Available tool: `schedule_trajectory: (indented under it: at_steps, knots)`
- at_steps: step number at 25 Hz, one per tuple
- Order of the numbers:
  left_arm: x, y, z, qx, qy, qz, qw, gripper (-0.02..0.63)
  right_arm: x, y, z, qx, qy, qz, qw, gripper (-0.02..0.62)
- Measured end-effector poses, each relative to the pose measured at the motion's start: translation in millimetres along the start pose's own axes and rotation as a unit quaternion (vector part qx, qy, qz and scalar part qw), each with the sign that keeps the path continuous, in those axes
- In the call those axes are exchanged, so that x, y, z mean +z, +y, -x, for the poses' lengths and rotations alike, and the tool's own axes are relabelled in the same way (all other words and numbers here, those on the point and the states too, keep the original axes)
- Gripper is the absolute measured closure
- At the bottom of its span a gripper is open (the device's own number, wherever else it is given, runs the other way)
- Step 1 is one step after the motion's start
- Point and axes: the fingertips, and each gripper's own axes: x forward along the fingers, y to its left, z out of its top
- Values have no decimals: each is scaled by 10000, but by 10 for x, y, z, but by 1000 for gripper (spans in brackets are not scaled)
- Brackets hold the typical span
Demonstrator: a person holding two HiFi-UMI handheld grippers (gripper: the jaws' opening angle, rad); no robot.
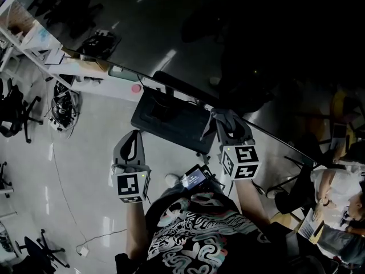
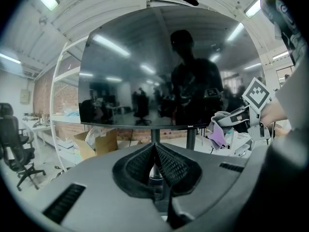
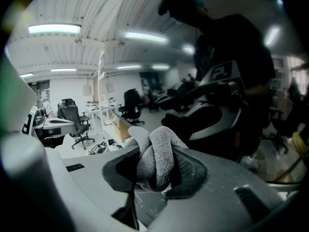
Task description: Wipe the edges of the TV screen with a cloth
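The TV screen is a big dark panel on a black stand base; its lower edge runs slantwise across the head view. My right gripper sits at that lower edge, shut on a grey cloth. In the right gripper view the bunched cloth fills the jaws close to the glossy screen. My left gripper hangs lower left of the base, shut and holding nothing. In the left gripper view the screen faces it, with the right gripper's cloth at the lower right corner.
A white shelf unit stands left of the TV, with tangled cables and an office chair on the floor nearby. A cardboard box lies under the screen. People sit at the right.
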Motion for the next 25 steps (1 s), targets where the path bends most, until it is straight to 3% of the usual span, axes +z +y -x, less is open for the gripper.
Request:
schedule_trajectory:
  at_steps: [25]
  knots:
    - [-89,560,335,368,-46,12,9993,588,128,368,-324,84,24,63,9999,446]
